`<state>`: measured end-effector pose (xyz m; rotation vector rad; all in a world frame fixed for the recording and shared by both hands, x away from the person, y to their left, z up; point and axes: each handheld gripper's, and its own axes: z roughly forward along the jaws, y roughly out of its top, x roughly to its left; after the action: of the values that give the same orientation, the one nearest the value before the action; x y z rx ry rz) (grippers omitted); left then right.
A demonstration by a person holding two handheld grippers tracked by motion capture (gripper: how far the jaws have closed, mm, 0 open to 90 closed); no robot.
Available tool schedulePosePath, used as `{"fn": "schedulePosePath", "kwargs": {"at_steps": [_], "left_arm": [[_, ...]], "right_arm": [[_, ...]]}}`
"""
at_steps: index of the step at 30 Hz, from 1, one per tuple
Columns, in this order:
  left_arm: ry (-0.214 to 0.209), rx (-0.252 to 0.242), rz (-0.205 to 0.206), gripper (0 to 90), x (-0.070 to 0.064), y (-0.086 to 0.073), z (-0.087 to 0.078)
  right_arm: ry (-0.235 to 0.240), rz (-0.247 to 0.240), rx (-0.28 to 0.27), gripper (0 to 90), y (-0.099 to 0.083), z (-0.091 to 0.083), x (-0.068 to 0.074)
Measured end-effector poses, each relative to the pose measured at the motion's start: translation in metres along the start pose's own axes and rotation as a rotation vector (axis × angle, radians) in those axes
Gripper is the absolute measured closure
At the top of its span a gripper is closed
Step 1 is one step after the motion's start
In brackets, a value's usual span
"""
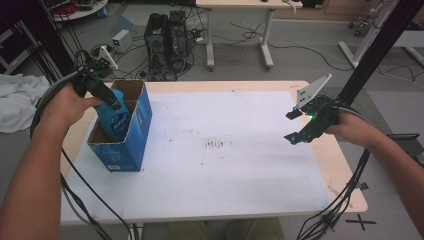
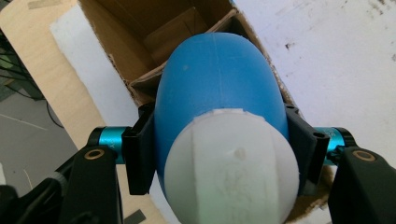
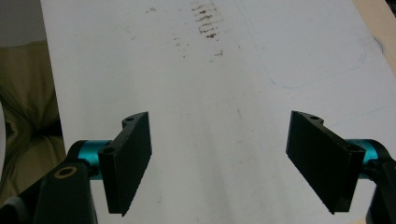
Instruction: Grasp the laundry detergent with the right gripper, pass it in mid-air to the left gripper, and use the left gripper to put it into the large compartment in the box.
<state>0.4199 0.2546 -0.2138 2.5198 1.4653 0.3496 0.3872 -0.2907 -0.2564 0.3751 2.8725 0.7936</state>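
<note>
A blue bottle (image 1: 114, 119) with a white cap (image 2: 231, 170) stands partly inside an open blue cardboard box (image 1: 131, 145) at the table's left. My left gripper (image 1: 108, 96) is shut on the bottle's upper part; in the left gripper view its jaws press both sides of the blue bottle (image 2: 219, 84) over the box's brown inside (image 2: 140, 32). My right gripper (image 1: 298, 126) hovers over the table's right side, open, with nothing between its jaws. In the right gripper view, the right gripper (image 3: 219, 163) faces the white sheet.
A white sheet (image 1: 220, 155) covers most of the wooden table (image 1: 345, 170) and carries a dark smudge (image 1: 216, 144) near the middle. Cables hang off the front edge. Beyond the far edge, computer towers (image 1: 167, 40) stand on the floor. White cloth (image 1: 15, 100) lies to the left.
</note>
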Motion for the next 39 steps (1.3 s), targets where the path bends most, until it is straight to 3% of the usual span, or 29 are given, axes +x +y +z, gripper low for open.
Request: {"fn": "schedulePosePath", "kwargs": {"at_steps": [18, 21, 23, 25, 33, 39], "left_arm": [[-0.02, 0.008, 0.07, 37.8, -0.001, -0.006, 0.035], [-0.026, 0.015, 0.102, 37.8, -0.001, -0.008, 0.04], [-0.037, 0.006, 0.099, 37.8, -0.002, -0.009, 0.044], [-0.032, 0.023, 0.13, 37.8, -0.002, -0.009, 0.047], [-0.044, 0.049, 0.141, 37.8, 0.0, -0.01, 0.058], [-0.051, 0.031, 0.129, 37.8, -0.001, -0.011, 0.064]], "right_arm": [[-0.003, 0.0, 0.002, 21.7, -0.002, 0.0, 0.0], [-0.014, 0.001, -0.002, 21.7, -0.002, -0.001, 0.0], [-0.017, 0.003, -0.008, 21.7, -0.002, -0.001, 0.0], [-0.017, 0.01, 0.001, 21.7, -0.001, -0.001, 0.0], [-0.015, -0.005, -0.009, 21.7, 0.0, 0.0, 0.0], [-0.014, -0.005, -0.004, 21.7, 0.0, 0.001, 0.0]]}}
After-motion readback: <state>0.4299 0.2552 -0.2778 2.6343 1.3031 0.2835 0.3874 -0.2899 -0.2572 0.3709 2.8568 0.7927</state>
